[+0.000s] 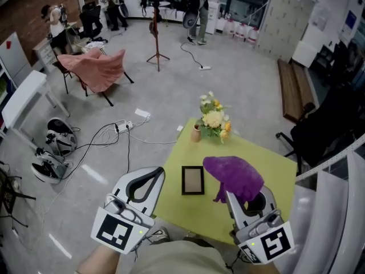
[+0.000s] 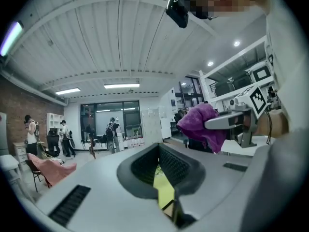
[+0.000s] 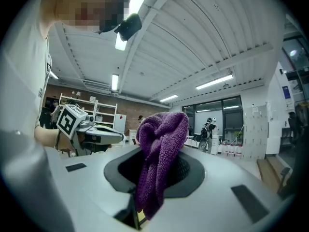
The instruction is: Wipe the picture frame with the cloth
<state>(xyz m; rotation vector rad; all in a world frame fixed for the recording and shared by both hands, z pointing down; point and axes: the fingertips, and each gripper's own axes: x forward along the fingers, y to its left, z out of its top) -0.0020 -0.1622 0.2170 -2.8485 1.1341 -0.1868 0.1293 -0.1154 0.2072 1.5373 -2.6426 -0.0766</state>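
While both of my grippers hover at the near edge of the yellow-green table, the only container on it is a small brown vase at the far side. It stands just beside a bunch of white, yellow and orange flowers, and I cannot tell whether the stems sit in it. My right gripper is clamped on the purple cloth, which bunches up over the jaw tips and hangs down between them. My left gripper has its jaws pressed together with nothing between them; only a strip of the tabletop shows through the hollow behind them. The picture frame lies flat on the table between the two grippers, nearer the cloth, whose left edge meets the frame's far right corner in the head view; I cannot tell whether they touch. Nothing else lies between the frame and me. It has a dark border and a tan middle, and its long axis runs away from me toward the flowers, short sides near and far. Off the table, cables trail across the grey floor to my left. A chair draped in pink fabric stands farther back, and a wooden bench runs along the right wall.
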